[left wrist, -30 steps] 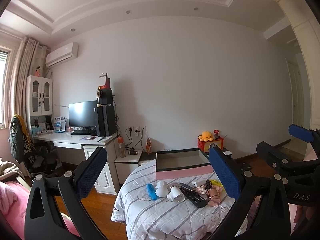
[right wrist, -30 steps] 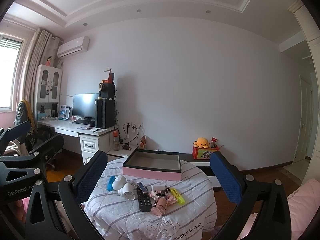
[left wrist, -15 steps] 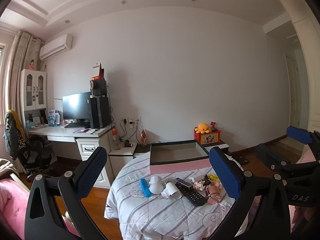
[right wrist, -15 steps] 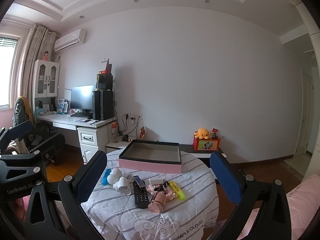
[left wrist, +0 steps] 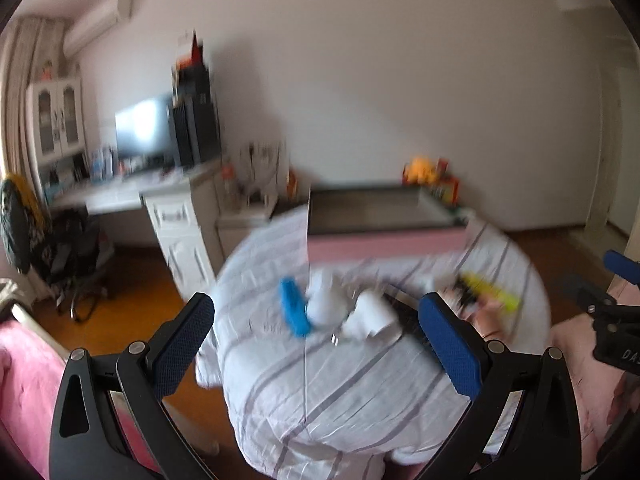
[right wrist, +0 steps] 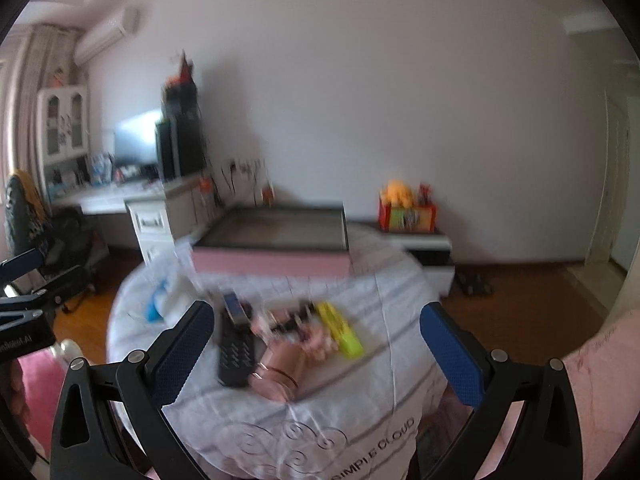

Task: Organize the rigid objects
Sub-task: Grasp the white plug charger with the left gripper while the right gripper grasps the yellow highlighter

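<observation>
Black remote (right wrist: 236,350) beside right hand-held gripper (right wrist: 316,354)

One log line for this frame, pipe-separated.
left hand-held gripper: open, empty | right hand-held gripper: open, empty | pink tray: looks empty | remote, pink cup, yellow item: on table | frames blurred

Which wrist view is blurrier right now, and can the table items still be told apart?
Left wrist: heavy motion blur; blue item and pink box read by colour only. Right wrist: milder smear; black remote and yellow item distinguishable. Fisheye bends room edges in both.
</observation>
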{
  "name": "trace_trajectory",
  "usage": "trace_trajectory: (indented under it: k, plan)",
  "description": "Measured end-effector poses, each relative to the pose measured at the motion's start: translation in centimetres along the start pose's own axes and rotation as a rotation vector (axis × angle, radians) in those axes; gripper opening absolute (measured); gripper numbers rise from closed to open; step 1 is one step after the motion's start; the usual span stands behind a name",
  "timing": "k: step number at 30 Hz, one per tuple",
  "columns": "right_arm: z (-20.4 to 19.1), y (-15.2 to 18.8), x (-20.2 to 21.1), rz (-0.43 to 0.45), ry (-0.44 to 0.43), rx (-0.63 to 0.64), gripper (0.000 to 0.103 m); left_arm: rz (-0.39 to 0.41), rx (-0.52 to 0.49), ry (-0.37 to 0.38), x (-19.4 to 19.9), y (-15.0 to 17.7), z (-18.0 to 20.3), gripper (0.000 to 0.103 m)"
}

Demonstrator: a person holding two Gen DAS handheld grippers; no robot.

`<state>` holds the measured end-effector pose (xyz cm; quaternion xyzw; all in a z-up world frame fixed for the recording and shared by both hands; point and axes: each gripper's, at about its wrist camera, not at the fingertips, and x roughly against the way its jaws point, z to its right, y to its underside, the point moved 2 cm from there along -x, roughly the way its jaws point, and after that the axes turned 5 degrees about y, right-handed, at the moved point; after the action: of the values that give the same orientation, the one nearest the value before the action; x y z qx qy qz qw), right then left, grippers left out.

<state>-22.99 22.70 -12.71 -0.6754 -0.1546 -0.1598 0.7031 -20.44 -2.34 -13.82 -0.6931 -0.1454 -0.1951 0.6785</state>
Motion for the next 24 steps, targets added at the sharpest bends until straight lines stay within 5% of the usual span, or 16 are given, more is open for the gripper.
trace_trajectory:
  k: [9, 17, 24]
  plan:
    - [1.5, 3.8, -7.6, -0.207, 0.02, -0.008, 0.103, -0.179, 0.056, -0.007, -7.6, 2.0, -0.6, 0.103]
    - [3.2, 5.1, -10.7, -0.278, 0.008, -0.039, 0.103, -0.288, -0.02, -0.012, -12.6, 3.2, 2.8, 0.103]
    - [3.7, 5.9, -12.6, -0.314, -0.038, -0.039, 0.103, -0.379, 0.034, -0.056, -15.9, 4.3, 2.8, 0.103]
